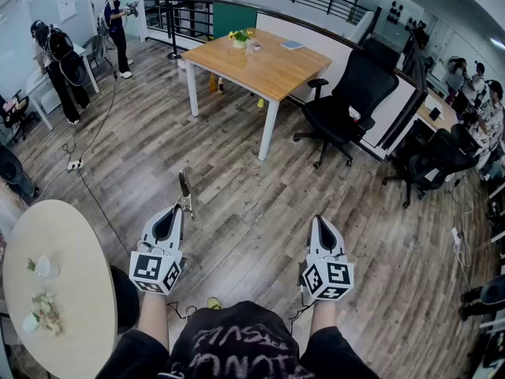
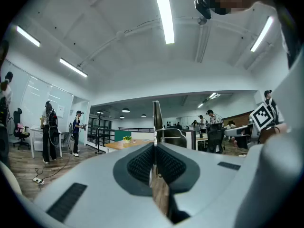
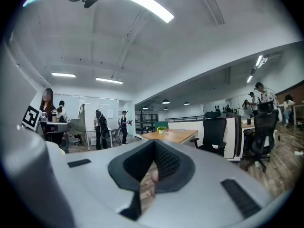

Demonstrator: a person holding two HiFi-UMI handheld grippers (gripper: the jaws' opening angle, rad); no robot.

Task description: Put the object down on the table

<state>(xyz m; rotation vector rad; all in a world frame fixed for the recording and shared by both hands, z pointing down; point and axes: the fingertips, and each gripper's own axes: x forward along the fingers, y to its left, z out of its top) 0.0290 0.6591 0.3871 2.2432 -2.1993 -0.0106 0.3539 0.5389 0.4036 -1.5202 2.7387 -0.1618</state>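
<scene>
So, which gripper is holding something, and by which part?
The left gripper is shut on the lower end of a thin grey metal strip, which stands upright. The right gripper holds nothing.

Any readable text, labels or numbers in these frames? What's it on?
Pale scrawled print on the black shirt: lettering, too warped to read.
Paper sheet on the far white wall: too small to read.
Black-and-white marker cubes: square code patterns only, no words.
Nothing else carries text.
</scene>
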